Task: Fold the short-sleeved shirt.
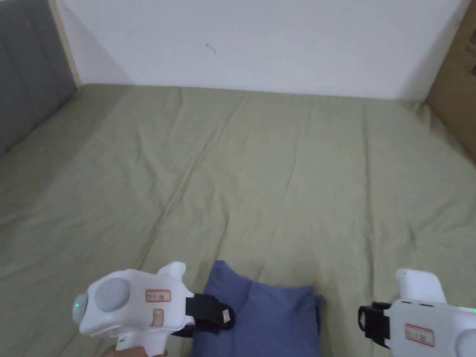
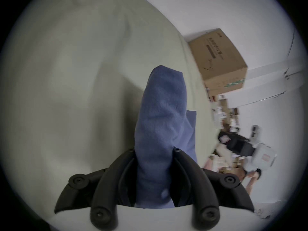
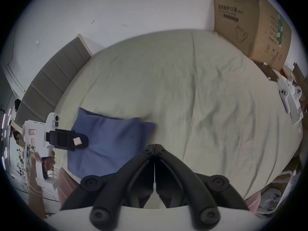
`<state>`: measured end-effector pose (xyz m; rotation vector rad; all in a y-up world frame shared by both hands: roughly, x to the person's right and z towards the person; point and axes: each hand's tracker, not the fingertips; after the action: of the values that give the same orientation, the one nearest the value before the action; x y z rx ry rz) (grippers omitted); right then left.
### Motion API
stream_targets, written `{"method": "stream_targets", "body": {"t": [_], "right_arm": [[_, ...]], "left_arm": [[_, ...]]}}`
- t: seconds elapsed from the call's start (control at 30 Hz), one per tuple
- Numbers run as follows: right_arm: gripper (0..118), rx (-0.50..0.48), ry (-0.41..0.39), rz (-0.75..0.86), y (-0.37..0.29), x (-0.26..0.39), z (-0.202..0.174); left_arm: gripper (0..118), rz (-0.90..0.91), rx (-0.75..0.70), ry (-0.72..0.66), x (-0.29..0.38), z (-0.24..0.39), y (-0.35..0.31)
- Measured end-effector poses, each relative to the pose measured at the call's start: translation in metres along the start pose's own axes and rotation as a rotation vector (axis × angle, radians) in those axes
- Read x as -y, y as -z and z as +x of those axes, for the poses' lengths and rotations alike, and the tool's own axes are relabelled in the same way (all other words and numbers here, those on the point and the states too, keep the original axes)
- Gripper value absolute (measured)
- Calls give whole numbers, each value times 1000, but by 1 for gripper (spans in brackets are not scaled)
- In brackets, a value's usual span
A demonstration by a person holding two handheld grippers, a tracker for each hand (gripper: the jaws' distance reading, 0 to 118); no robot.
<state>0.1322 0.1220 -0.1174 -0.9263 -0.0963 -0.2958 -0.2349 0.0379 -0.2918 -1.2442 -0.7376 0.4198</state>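
- Blue short-sleeved shirt (image 1: 265,316), folded into a compact rectangle, lying at 6 o'clock in the head view on the near edge of a bed with a wrinkled pale green sheet (image 1: 260,176).
- Left gripper (image 1: 226,317) at 7 o'clock, reaching in from the shirt's left edge; in the left gripper view, a thick blue fold (image 2: 160,126) pinched between its black fingers (image 2: 116,173).
- Right gripper (image 1: 361,320) at 4 o'clock, off the shirt's right edge and apart from the cloth; in the right gripper view, its fingers (image 3: 143,166) pressed together, tips meeting with nothing between.
- Cardboard box (image 1: 458,83) at 2 o'clock beside the bed; grey padded headboard (image 1: 28,79) at 10 o'clock; white wall (image 1: 260,42) at 12 o'clock.
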Motion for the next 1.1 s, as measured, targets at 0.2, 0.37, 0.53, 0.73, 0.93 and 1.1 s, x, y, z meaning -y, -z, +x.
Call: {"method": "stream_targets", "body": {"t": [0.2, 0.37, 0.53, 0.73, 0.93, 1.1], "right_arm": [[0, 7, -27, 39, -6, -9, -22], [0, 4, -13, -2, 10, -7, -32], [0, 4, -27, -55, 24, -3, -41], [0, -12, -36, -59, 20, 0, -36], [0, -29, -7, 3, -5, 2, -16], [0, -11, -29, 87, -30, 3, 1]], "left_arm": [[26, 29, -571, 137, -52, -63, -103], [29, -60, -1140, 343, -88, -107, -142], [75, -140, -1527, 512, -103, -144, -139], [86, 90, -1208, 261, -96, -93, -164], [0, 239, -878, 274, -56, 8, -151], [0, 371, -791, 385, -19, 91, -127]]}}
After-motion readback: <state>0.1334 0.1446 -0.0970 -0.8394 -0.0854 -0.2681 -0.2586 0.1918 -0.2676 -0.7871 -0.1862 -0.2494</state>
